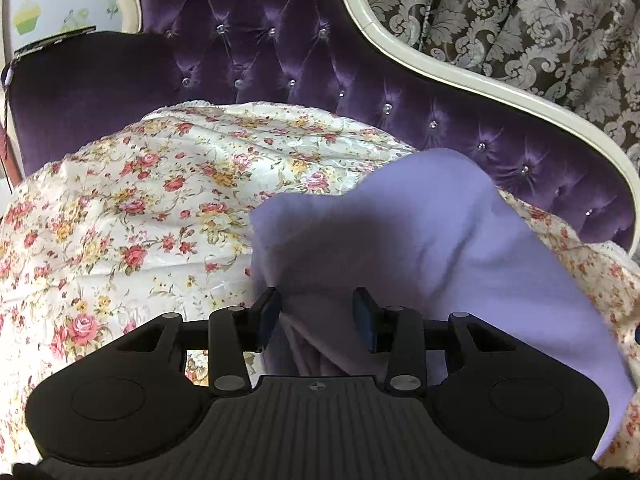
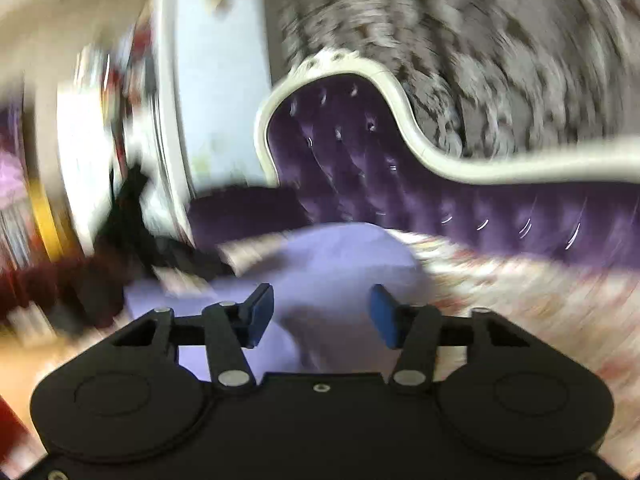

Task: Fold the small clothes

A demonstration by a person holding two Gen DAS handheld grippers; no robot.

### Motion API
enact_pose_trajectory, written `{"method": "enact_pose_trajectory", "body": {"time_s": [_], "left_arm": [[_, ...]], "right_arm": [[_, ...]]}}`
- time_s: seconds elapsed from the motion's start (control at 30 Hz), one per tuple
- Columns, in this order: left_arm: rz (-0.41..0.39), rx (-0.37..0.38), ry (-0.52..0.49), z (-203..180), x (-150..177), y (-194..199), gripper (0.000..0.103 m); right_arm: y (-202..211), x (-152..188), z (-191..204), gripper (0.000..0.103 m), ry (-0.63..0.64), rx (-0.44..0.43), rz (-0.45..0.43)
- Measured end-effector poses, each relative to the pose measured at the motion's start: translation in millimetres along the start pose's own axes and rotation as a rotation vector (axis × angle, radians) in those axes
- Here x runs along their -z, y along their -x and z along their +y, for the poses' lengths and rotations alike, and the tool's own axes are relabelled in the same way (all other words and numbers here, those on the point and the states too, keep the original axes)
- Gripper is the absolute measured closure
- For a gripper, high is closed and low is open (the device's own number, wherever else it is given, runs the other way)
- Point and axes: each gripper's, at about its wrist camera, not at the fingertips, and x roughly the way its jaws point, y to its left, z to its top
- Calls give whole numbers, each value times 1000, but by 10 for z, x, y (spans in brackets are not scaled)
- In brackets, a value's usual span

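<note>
A lavender cloth lies on the floral sheet, bunched and raised toward the right. My left gripper is open right over its near folds, with cloth lying between the two blue pads but not pinched. The right wrist view is blurred by motion. There the lavender cloth shows ahead, and my right gripper is open just above its near part, holding nothing. The other gripper shows as a dark shape at the left of that view.
The floral sheet covers the seat of a purple tufted sofa with a cream curved frame. A purple cushion stands at the back left. A patterned curtain hangs behind. Blurred furniture stands at the left.
</note>
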Motion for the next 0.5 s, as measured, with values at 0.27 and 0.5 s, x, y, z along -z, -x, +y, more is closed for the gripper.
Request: {"method": "enact_pose_trajectory", "body": {"time_s": [0.27,0.5], "left_arm": [[-17,12,51,72,18,54,63],[-107,69,135,42,103,375,56]], "right_arm": [[-375,54,27,94,64,51,134],[-736,425,424,91,249,81,267]]}}
